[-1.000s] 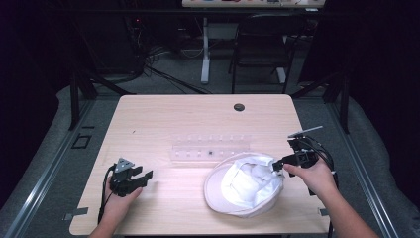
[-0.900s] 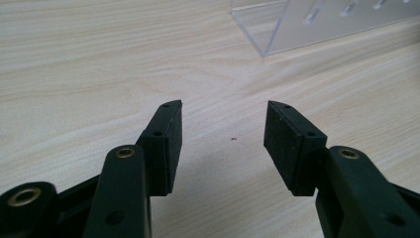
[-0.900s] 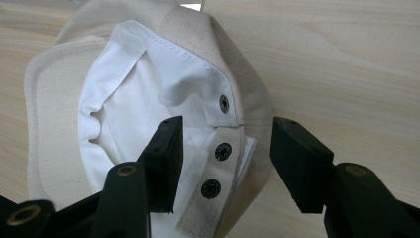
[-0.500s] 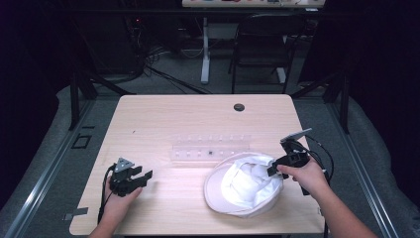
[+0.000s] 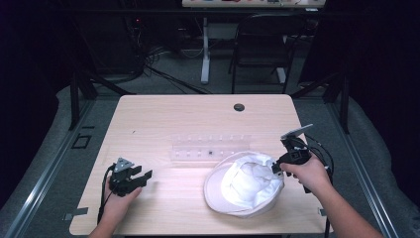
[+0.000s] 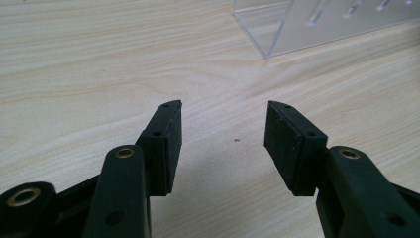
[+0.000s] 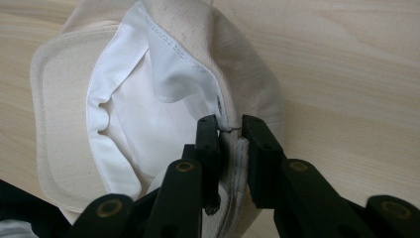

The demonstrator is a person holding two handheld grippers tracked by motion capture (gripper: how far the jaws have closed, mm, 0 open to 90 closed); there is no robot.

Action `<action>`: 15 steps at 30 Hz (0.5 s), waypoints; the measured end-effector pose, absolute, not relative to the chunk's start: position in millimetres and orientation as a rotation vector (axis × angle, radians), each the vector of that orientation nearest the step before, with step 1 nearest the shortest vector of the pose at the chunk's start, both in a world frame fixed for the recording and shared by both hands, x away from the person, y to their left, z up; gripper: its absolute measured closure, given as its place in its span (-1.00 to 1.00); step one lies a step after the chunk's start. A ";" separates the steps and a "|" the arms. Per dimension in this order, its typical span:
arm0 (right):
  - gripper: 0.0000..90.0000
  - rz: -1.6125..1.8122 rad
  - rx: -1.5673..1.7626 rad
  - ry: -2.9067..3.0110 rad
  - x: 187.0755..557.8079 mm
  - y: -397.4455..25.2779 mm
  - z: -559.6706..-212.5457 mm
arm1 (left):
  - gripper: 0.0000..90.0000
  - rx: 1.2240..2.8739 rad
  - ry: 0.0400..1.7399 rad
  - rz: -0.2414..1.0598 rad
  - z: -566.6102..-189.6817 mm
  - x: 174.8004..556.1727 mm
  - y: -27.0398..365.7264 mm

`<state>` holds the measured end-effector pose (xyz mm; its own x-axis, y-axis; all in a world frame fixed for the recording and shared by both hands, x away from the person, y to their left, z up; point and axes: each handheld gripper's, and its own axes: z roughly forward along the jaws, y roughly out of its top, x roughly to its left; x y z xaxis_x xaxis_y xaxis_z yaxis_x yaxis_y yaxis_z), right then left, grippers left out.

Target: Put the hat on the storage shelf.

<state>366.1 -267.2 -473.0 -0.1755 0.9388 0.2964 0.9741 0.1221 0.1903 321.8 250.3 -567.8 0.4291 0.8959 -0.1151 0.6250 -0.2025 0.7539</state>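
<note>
Right gripper view: cap (image 7: 148, 99) rim pinched between the fingers (image 7: 208, 144).

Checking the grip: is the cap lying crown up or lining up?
Lining up: the cap shows its white lining, with the right tongs pinching its rim.

No writing to read anywhere here: no label, brand, number or sign. The white hat (image 5: 246, 184) near the table's (image 5: 163, 114) front edge shows plain fabric and stitching, and the clear rack (image 5: 210, 148) at mid-table carries no markings. Items on the far desk beyond the table are too blurred to make out.
</note>
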 end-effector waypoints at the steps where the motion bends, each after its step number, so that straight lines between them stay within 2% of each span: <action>1: 0.76 -0.518 -1.938 -2.308 365.0 -264.7 -468.5 | 0.09 1.926 1.286 0.455 -567.8 321.7 250.3; 15: 0.77 -0.361 -1.966 -2.468 368.4 -237.7 -449.0 | 0.09 1.926 1.283 0.455 -567.6 321.4 250.4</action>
<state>368.4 -237.7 -449.0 -0.2332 0.9657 0.1140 0.9580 0.2080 0.1976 321.4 250.4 -567.6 0.4306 0.8952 -0.1147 0.6232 -0.2030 0.7552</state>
